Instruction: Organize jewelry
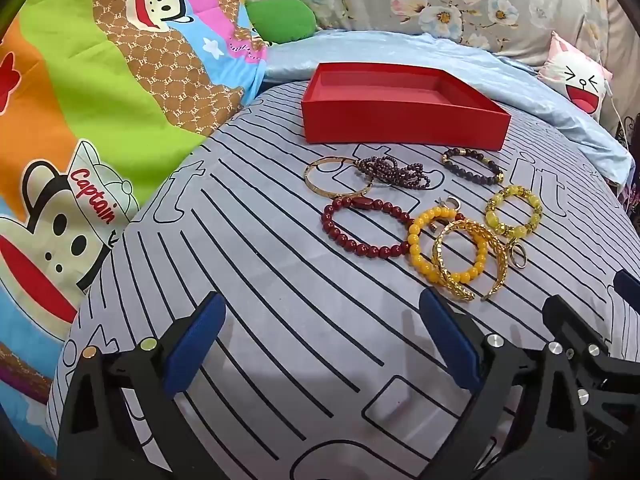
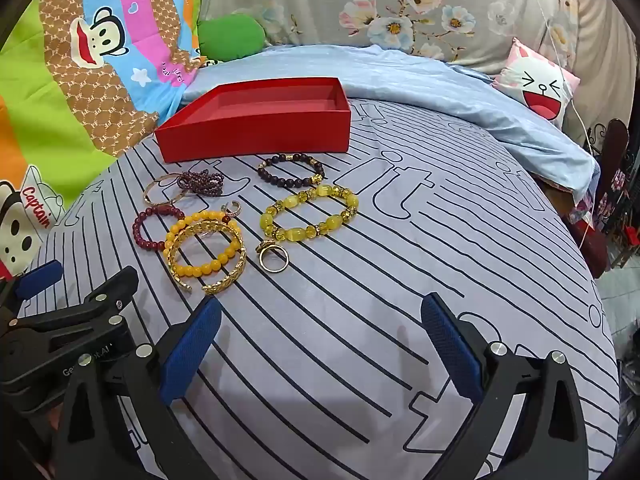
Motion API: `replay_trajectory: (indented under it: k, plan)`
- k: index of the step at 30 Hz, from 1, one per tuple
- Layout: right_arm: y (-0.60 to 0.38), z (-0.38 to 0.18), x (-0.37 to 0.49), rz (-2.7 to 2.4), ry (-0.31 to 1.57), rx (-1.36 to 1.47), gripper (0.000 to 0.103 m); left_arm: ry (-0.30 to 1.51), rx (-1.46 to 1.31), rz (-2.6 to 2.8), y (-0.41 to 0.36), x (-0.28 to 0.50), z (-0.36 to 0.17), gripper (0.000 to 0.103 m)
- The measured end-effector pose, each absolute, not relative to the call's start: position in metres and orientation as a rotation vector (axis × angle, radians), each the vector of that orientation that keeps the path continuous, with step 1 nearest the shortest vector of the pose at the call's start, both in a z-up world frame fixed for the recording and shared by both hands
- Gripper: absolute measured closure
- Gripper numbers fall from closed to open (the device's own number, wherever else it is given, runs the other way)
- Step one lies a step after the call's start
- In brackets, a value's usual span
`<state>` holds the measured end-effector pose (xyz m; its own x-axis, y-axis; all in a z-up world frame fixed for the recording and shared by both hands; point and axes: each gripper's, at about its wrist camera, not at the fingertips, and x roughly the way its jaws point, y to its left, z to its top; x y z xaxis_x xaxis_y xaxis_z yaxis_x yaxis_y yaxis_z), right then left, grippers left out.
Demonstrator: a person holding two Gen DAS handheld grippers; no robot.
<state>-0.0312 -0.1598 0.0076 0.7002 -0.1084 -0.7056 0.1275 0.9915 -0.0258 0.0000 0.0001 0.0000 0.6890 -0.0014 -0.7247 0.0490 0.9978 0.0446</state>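
An empty red box (image 1: 404, 120) (image 2: 256, 128) sits on the striped bed sheet. In front of it lie several bracelets: a gold bangle (image 1: 338, 178), a dark purple bead coil (image 1: 394, 172), a dark bead bracelet (image 1: 472, 166) (image 2: 291, 171), a red bead bracelet (image 1: 366, 226) (image 2: 156, 226), an orange-yellow bead bracelet (image 1: 444, 250) (image 2: 204, 244) under a gold cuff (image 1: 470, 260) (image 2: 208, 258), a pale yellow bead bracelet (image 1: 514, 210) (image 2: 310, 218) and a gold ring (image 2: 273, 258). My left gripper (image 1: 322, 344) is open and empty, near the gold cuff. My right gripper (image 2: 320, 346) is open and empty, right of it.
A colourful monkey-print quilt (image 1: 100, 120) is piled at the left. A light blue blanket (image 2: 440, 84), a floral pillow (image 2: 400, 4), a green cushion (image 1: 280, 20) and a white face cushion (image 2: 538, 86) lie behind the box. The bed edge drops off at the right.
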Motion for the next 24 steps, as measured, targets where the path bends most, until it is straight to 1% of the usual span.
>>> replay_trajectory:
  k: [24]
  plan:
    - [-0.1599, 0.0064, -0.0329, -0.131, 0.777, 0.029, 0.006, 0.797, 0.056, -0.053, -0.0001, -0.0004, 0.0006, 0.011]
